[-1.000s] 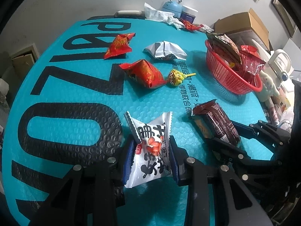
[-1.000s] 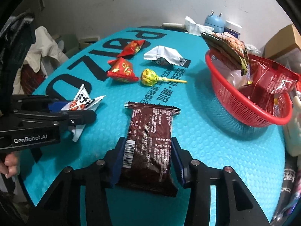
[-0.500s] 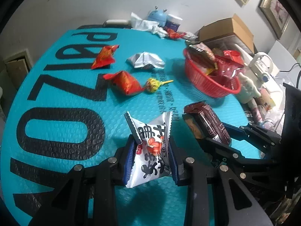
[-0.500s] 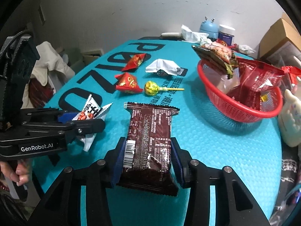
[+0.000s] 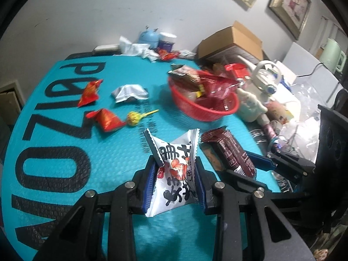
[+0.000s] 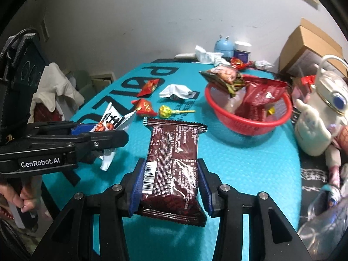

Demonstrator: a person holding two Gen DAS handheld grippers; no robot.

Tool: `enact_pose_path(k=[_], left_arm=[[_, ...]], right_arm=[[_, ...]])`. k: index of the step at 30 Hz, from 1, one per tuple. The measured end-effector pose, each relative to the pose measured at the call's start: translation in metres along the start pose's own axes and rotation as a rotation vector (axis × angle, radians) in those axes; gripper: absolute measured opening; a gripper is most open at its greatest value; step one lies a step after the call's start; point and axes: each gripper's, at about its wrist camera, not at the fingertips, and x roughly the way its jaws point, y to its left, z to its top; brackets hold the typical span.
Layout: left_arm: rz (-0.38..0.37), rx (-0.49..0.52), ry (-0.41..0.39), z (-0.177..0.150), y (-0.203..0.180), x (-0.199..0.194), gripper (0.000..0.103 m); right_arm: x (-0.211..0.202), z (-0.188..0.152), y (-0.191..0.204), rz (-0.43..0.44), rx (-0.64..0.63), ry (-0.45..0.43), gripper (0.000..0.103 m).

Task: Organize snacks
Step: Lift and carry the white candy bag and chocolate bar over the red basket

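The left gripper (image 5: 175, 174) is clamped on a white snack packet (image 5: 174, 169); the right gripper (image 6: 170, 180) is clamped on a brown wrapper bar (image 6: 171, 163), its long axis running straight out from the jaws. Ahead and to the right of both lies the red basket (image 6: 250, 128), nearer the right gripper, nothing between. Ahead-left lie a lollipop (image 6: 165, 111) and red packets (image 6: 144, 106).

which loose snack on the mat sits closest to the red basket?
The yellow lollipop: its stick points toward the red basket. The white wrapper lies farther back, and the two red packets lie farther left.
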Motion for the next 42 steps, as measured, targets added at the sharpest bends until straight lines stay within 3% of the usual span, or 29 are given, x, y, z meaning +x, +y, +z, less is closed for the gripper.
enact_pose_path(k=[11, 22, 35, 42], left_arm=[[-0.066, 0.096, -0.061, 0.029, -0.046, -0.007, 0.032], [-0.094, 0.179, -0.121, 0.08, -0.078, -0.003, 0.032], [-0.1, 0.231, -0.172, 0.132, -0.098, 0.016, 0.032], [-0.06, 0.252, -0.134, 0.147, -0.098, 0.045, 0.032]], right_arm=[[-0.044, 0.004, -0.027, -0.072, 0.037, -0.089, 0.045], [-0.068, 0.042, -0.064, -0.161, 0.044, -0.169, 0.045], [-0.068, 0.083, -0.095, -0.223, 0.076, -0.238, 0.045], [-0.057, 0.092, -0.11, -0.243, 0.106, -0.231, 0.045]])
